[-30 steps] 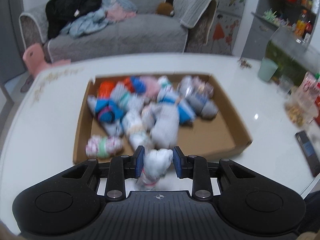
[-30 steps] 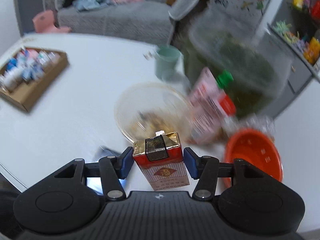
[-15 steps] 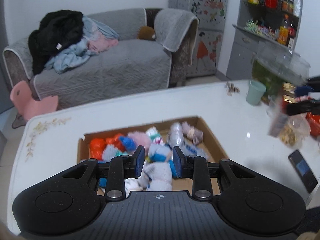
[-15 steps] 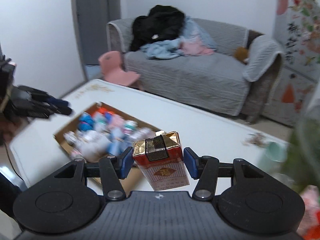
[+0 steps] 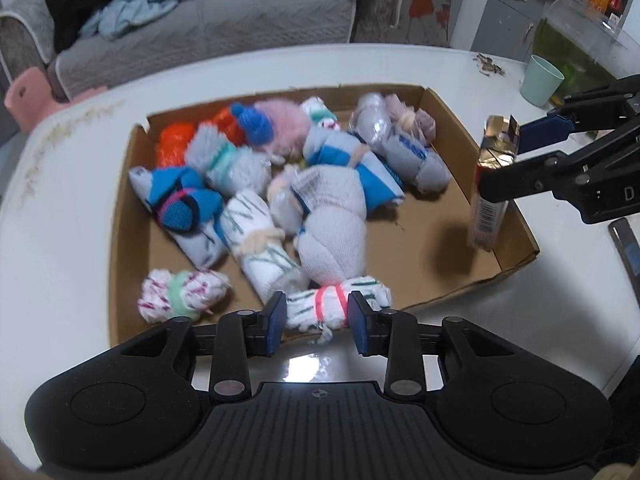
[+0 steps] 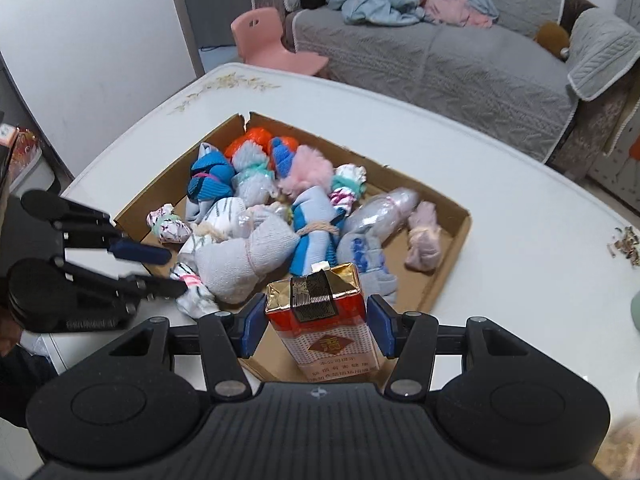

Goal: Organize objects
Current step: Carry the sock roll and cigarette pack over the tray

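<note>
**Operator:** In the left wrist view, my left tool (image 5: 317, 322) sits at the near edge of the cardboard box (image 5: 516, 236). The white sock roll with the pink band (image 5: 334, 306) lies between its blue pads, long axis running across from pad to pad. The jaws are opening. I see a sliver of gap on each side, so I judge the roll is being let go over the near wall, not gripped.

**Observer:** And the other hand?

**Operator:** In the same view my right tool (image 5: 506, 160) comes in from the right side, closed on the red cigarette pack (image 5: 488, 208). The pack stands upright, gold top up, its lower end over the box's bare right corner.

**Observer:** Now the right wrist view?

**Operator:** There the right tool (image 6: 316, 326) clamps the pack (image 6: 324, 320) across its width, both pads pressed to its sides, long axis pointing away from me. The box (image 6: 460, 232) lies straight ahead and below, with the pile of sock bundles (image 6: 256, 232) filling its far and left parts. The left tool (image 6: 160, 270) shows at the left, tips by the sock roll (image 6: 192, 292) at the box edge.

**Observer:** So what decides the next move?

**Operator:** My guess is that the pack goes down into the bare cardboard directly beneath it, clear of the socks. The right hand is nearer that corner, and the two tools are well apart.
</note>
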`<state>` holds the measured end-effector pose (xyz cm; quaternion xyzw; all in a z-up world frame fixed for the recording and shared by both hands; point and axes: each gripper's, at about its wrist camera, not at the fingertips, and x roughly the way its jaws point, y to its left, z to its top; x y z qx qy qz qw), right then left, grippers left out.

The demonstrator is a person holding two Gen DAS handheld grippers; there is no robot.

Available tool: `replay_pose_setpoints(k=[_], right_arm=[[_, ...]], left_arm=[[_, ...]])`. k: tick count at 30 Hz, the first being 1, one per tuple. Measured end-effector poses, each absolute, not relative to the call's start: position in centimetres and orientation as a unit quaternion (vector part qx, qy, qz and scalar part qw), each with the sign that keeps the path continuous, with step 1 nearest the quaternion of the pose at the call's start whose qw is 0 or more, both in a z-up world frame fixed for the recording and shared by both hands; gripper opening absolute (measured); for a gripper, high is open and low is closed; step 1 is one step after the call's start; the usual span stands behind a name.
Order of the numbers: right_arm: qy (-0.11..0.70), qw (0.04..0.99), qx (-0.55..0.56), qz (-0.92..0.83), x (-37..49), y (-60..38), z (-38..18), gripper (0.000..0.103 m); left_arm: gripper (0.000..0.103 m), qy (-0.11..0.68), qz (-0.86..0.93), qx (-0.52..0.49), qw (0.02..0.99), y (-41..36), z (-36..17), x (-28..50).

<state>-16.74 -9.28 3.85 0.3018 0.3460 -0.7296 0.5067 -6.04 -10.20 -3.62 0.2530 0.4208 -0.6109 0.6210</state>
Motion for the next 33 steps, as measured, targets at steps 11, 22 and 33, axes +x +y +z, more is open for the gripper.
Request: replay_pose_setpoints(k=[11, 22, 33], right_arm=[[0.312, 0.513, 0.311, -0.737, -17.6, -9.6, 2.8, 0.050], [0.304, 0.520, 0.311, -0.735, -17.8, -10.0, 2.2, 0.050], [0.287, 0.522, 0.307, -0.742, -17.7, -9.4, 2.4, 0.050]], left_arm=[[0.073, 0.465, -0.629, 0.226, 0.581, -11.6, -4.4, -6.8], [0.079, 0.494, -0.610, 0.219, 0.580, -12.6, -5.3, -6.1], [0.025, 0.515, -0.609, 0.178, 0.577, -12.5, -4.5, -6.0]])
